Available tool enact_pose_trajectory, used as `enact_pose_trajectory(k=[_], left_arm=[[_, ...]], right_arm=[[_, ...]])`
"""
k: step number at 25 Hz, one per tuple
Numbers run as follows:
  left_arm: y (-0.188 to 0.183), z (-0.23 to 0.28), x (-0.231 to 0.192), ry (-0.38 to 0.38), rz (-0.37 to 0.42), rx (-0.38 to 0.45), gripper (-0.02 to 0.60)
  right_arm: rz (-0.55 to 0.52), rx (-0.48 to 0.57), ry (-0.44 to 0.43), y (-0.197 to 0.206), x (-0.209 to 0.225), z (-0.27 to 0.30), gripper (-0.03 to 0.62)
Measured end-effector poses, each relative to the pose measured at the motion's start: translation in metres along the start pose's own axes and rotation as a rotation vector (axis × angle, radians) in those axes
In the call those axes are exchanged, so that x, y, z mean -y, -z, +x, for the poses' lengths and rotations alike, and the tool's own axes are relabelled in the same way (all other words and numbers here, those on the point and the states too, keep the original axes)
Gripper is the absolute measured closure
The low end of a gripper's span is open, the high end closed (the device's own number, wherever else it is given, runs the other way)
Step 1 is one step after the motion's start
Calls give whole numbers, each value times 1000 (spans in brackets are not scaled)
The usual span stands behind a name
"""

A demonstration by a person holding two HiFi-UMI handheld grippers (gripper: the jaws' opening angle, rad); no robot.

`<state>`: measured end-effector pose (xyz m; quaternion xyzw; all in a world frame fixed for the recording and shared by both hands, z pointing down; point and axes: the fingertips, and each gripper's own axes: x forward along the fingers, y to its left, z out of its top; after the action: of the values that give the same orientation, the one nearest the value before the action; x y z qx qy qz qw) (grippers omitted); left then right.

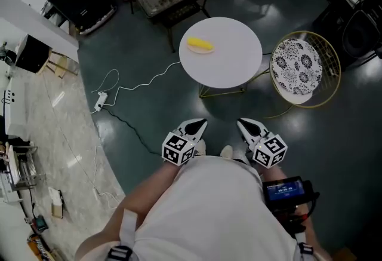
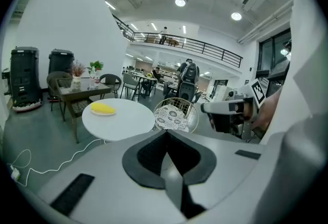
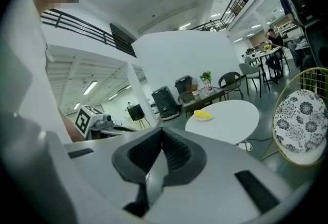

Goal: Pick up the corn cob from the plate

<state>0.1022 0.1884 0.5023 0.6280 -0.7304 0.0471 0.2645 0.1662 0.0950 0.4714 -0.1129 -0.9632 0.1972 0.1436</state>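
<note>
Two sets of jaws shut and empty, corn cob well ahead.
It lies on its plate at the tabletop's 10 o'clock edge, long axis roughly 9-to-3. It is at 12 o'clock from the left gripper and 11 o'clock from the right gripper; left looks nearer.

The person wears a loose white top. The pale grey left claw and right claw have black ribbed pads and cubes of black-and-white square markers. A small blue-lit screen sits behind the right.
</note>
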Motion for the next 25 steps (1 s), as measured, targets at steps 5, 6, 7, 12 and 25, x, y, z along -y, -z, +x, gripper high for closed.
enact_pose_trajectory(k=[5,6,7,12,25], left_arm=[[0,5,9,-22,5,-3,574],[-1,5,10,-26,6,-3,574],[-2,5,11,-30,6,-3,574],[-2,9,14,-53,6,-3,574],[-7,19,12,-88,25,-4,574]], right_arm=[[2,1,-13,0,8,-6,585],[2,0,-15,-1,9,-7,585],[1,0,-17,-2,10,-8,585],[6,2,-26,-1,16,-12,585],[7,2,-41,-1,36,-9,585]])
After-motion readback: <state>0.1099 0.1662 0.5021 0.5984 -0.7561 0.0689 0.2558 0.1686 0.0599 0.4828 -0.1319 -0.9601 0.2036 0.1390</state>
